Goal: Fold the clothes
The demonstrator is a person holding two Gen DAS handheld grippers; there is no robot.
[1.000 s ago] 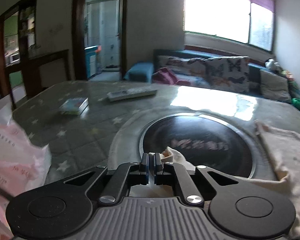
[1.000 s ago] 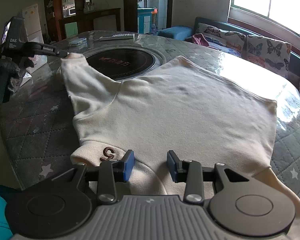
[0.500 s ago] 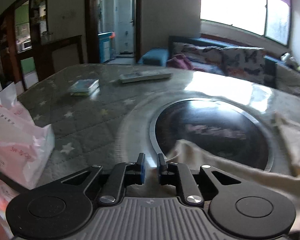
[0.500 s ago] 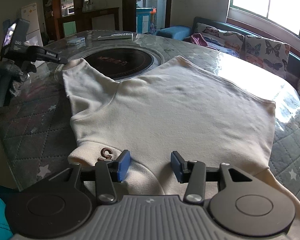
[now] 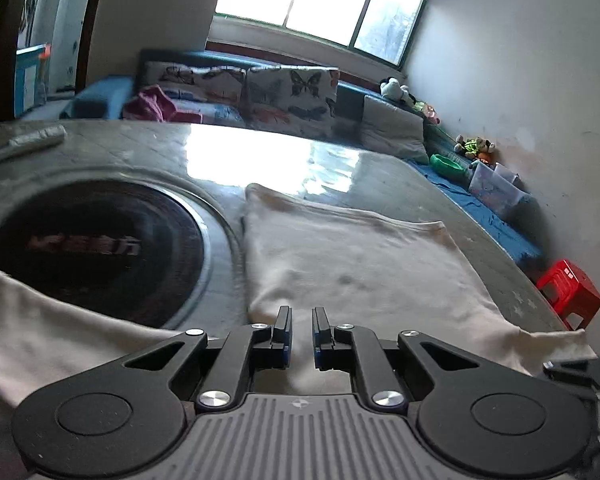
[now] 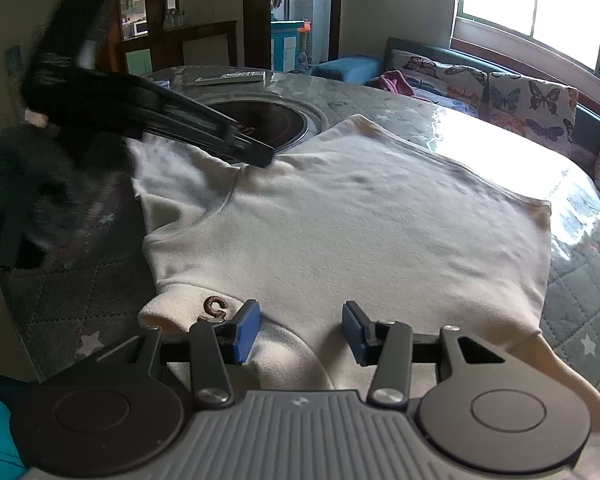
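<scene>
Looking at your setup here, the cream sweatshirt [image 6: 340,224] is spread out flat on the quilted tabletop [image 6: 580,320], taking up most of the middle of it, with the collar at the near edge right by your right gripper [image 6: 300,332]. There's a little brown embroidered letter [image 6: 214,307] on the collar, just left of that gripper's left blue pad.

Your right gripper is wide open with nothing in it. Both pads sit low over the collar area, with cloth showing between them, though whether they touch it is hard to tell.

Your left gripper [image 5: 300,334] has its fingers only a little way apart, a narrow gap, and it isn't pinching anything. It's over the left side of the garment, around where the left sleeve [image 5: 40,320] meets the body. In the right wrist view it's motion-blurred, reaching in from the left with its tip [image 6: 260,158] down on or just above the cloth at the underarm seam.

The left sleeve lies out to the left, partly over the round black induction cooktop [image 5: 100,240] sunk into the tabletop. A remote [image 6: 230,77] sits at the far side, and a sofa with butterfly cushions [image 6: 528,100] runs under the window beyond.
</scene>
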